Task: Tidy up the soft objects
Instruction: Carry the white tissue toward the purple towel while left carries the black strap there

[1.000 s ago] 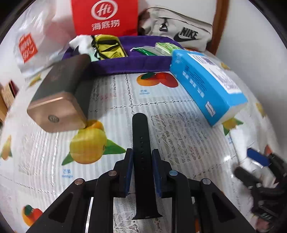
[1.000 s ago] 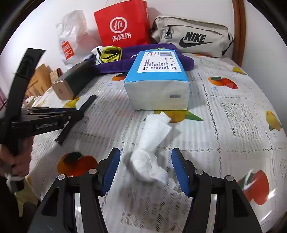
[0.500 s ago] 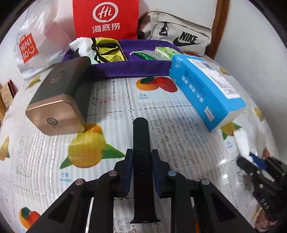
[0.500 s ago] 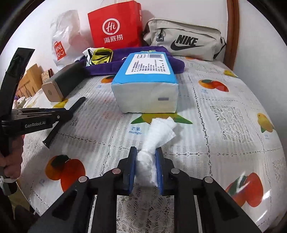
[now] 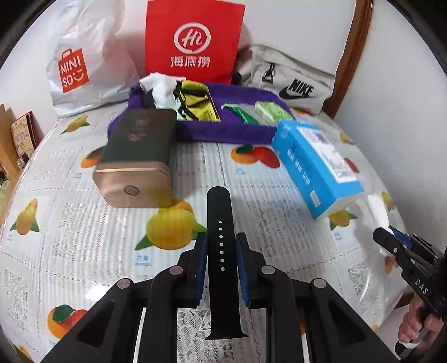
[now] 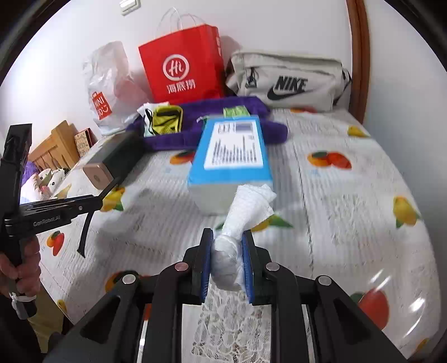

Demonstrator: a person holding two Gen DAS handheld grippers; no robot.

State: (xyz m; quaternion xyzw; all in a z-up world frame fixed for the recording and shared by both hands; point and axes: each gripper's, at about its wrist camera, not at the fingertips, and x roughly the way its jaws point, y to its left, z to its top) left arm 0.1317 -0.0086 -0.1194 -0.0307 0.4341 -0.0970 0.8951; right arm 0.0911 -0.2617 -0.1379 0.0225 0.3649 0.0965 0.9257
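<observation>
The crumpled white tissue (image 6: 240, 223) sits clamped in the right tongs (image 6: 227, 262), above the counter (image 6: 349, 201). Left tongs (image 5: 221, 262) pinch a black strap (image 5: 220, 251). Carry both gently, probably toward the purple tray (image 5: 223, 131).

A plain white wall (image 6: 293, 30) rises behind the table (image 6: 363, 178), which wears a white lace-print cloth dotted with oranges and mangoes. A curved wooden frame (image 6: 357, 55) stands against that wall at the table's far right corner. High on the wall, above the table's far left, sits a white switch plate (image 6: 129, 5). Off the table's left edge stands slatted pale-wood furniture (image 6: 53, 145). Soft, even light glints on the cloth.
</observation>
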